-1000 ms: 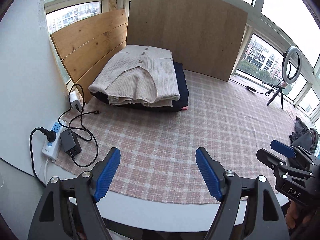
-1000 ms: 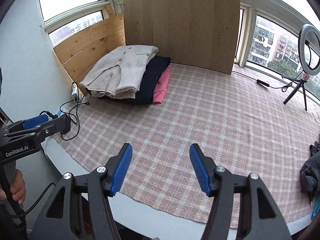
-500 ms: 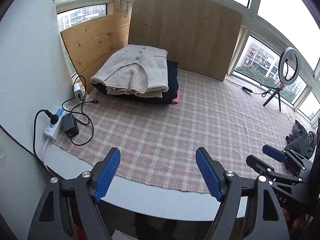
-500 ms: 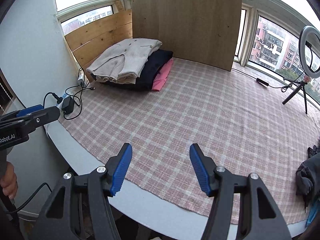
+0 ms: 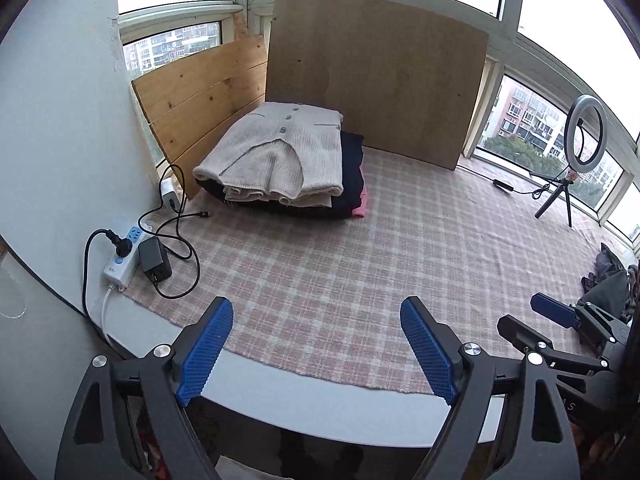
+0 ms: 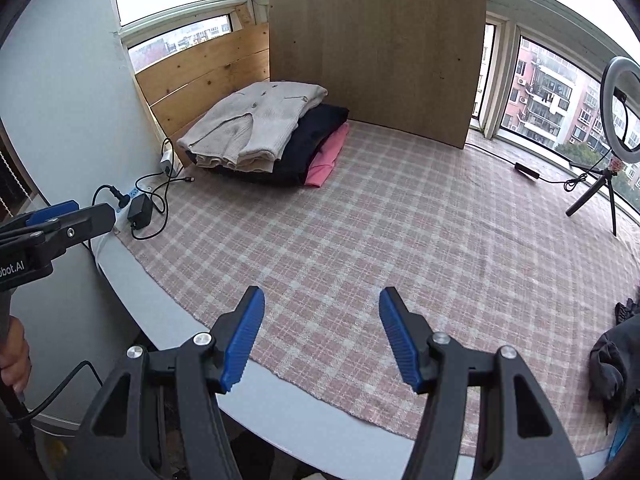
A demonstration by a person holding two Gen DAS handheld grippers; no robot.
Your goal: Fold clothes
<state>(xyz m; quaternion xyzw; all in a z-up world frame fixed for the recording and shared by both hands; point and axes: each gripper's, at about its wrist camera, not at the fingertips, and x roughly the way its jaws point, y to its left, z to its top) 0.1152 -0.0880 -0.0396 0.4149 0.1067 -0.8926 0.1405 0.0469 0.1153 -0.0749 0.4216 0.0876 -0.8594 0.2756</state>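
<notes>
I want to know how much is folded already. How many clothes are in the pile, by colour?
Beige: 1, the cardigan on top
Navy: 1, the navy garment in the middle
Pink: 1, the pink garment at the bottom
Total: 3

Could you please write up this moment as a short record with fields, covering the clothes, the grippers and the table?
folded stack: beige cardigan on top, navy garment under it, pink garment lowest
stack place: far left corner of the checked cloth
unfolded clothes: dark heap at the right edge
left gripper: jaws open, empty
right gripper: jaws open, empty
other: power strip, ring light
</notes>
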